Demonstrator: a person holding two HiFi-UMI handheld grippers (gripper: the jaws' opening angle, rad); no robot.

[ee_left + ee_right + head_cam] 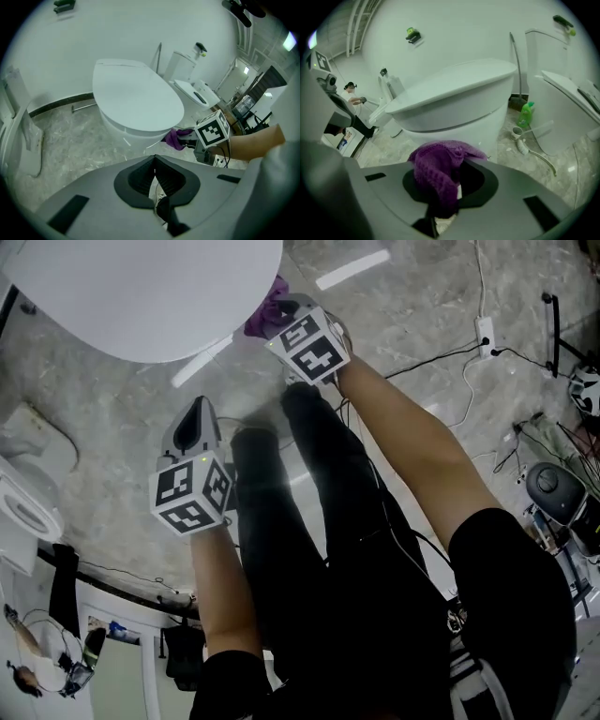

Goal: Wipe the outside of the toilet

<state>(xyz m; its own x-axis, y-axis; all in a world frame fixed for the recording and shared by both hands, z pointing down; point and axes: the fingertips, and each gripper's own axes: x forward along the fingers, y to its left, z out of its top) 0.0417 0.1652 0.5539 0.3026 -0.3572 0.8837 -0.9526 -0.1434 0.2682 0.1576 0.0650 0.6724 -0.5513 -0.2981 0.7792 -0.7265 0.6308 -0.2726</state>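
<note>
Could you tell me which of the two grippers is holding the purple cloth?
The right gripper: its jaws are shut on the cloth. The left gripper has its jaws together with nothing between them.

Grey marbled floor (422, 306) mirrors strip-light reflections (352, 269); plain white wall (117, 28); cables (439, 358) trail.

A green bottle (525, 115) stood on the marbled floor (569, 161), near a toilet brush (523, 147) lying flat.
</note>
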